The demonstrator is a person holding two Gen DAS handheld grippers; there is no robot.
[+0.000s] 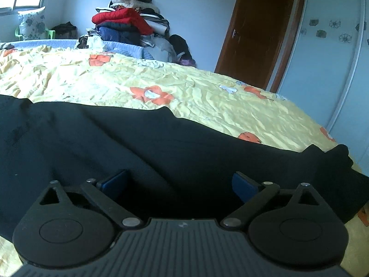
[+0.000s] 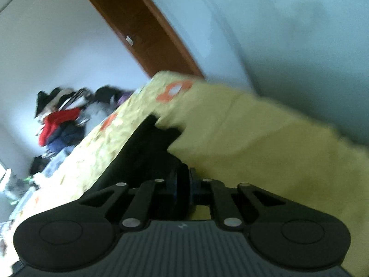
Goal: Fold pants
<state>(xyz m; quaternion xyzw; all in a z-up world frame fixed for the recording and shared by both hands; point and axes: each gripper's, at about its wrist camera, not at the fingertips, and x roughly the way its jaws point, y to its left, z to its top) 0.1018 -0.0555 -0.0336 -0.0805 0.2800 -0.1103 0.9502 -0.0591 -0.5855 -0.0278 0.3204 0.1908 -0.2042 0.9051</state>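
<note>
pants (image 1: pixel 138 152) flat on bed (image 1: pixel 207 92); right gripper (image 2: pixel 183 184) clenched on fabric edge, left gripper (image 1: pixel 180 182) released above cloth; next, left needs a pinch.

We note black pants (image 1: pixel 138 143) on a yellow bedspread (image 1: pixel 92 78) printed with orange-and-white flowers; blue gripper pads (image 1: pixel 242 183); a red garment (image 1: pixel 124 18) tops the far-edge pile; brown door (image 1: pixel 258 30).

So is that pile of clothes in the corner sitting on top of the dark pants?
No, the pile of clothes is stacked past the far edge of the bed, while the black pants lie spread on the yellow bedspread nearby.
</note>
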